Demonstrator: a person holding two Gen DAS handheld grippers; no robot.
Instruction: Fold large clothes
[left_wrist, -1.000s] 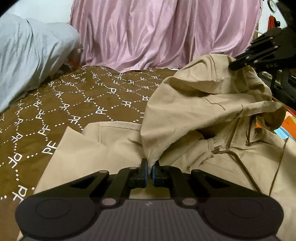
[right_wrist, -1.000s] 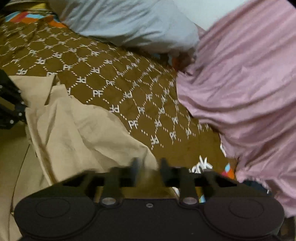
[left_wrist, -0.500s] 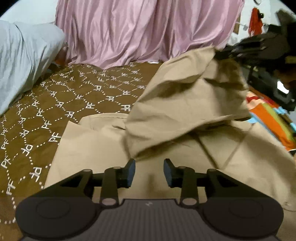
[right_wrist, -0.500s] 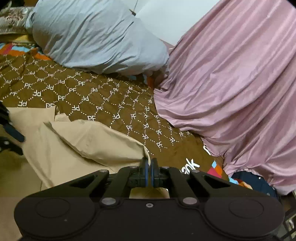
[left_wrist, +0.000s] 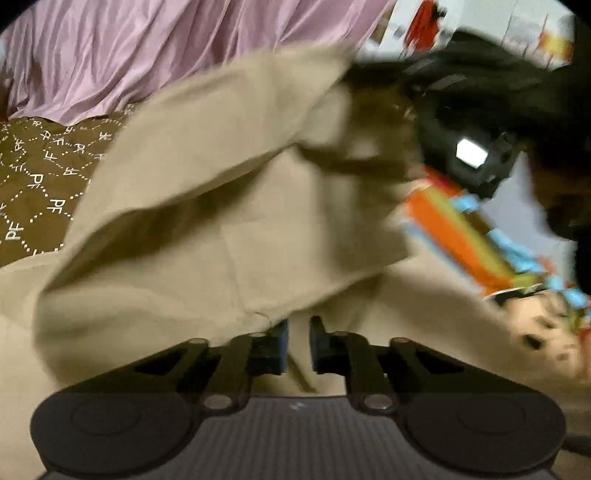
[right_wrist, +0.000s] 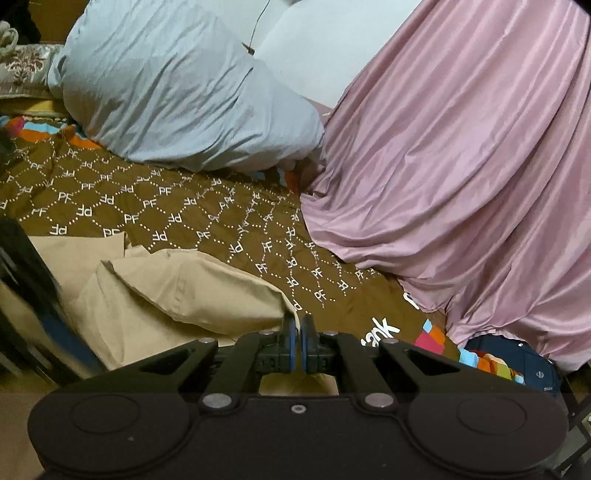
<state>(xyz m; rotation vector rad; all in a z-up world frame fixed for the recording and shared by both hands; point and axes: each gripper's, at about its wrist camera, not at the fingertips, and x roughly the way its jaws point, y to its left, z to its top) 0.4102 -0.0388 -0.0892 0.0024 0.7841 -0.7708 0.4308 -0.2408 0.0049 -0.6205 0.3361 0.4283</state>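
Right gripper pinches the tan jacket edge; left gripper, jaws just closing, stands slightly parted, fabric between.

Brown bedspread (monogrammed), pink curtain.

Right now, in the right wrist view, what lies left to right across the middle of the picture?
Tan jacket → brown PF-patterned quilt → pink satin curtain.
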